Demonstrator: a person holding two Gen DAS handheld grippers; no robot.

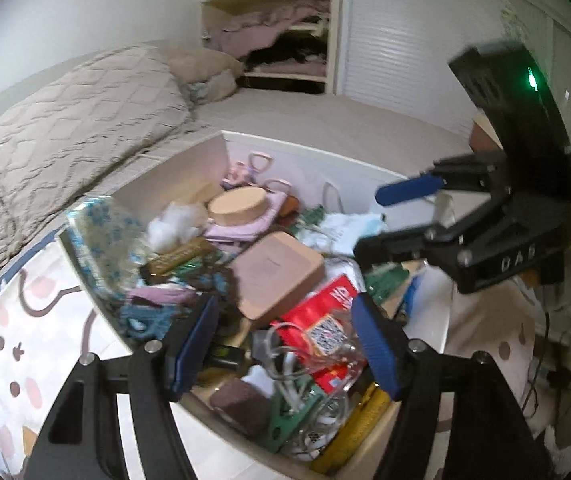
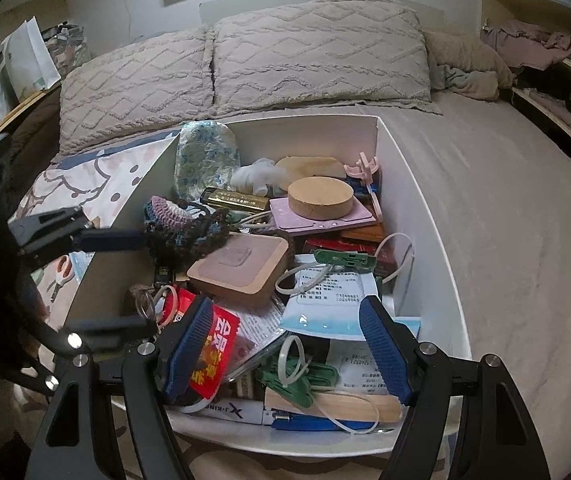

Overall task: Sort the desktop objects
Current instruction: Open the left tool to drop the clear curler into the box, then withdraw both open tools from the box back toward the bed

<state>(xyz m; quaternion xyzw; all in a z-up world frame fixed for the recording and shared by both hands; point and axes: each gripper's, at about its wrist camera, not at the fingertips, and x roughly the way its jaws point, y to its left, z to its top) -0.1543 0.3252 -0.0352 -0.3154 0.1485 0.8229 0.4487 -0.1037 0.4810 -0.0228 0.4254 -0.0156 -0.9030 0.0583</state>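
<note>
I am holding both grippers over a white box [image 2: 417, 184] crammed with desk clutter, sitting on the bed [image 2: 505, 208]. Farthest left in the right wrist view, a cartoon-print cloth [image 2: 97, 176] is lying beside the box. My left gripper [image 1: 285, 344] is hovering with its jaws spread, nothing pinched between the blue pads; a red snack packet [image 1: 321, 320] and a tangle of white cable [image 1: 289, 364] are lying below the gap. A crocheted pouch [image 2: 181, 228] is resting near the box's left wall, a square tan case [image 2: 241, 272] is sitting in the middle, and a round wooden disc [image 2: 321, 198] is lying on a pink card behind it. My right gripper [image 2: 291, 356] is released too, hanging above green clips [image 2: 297, 380] and printed paper slips [image 2: 329, 288].
</note>
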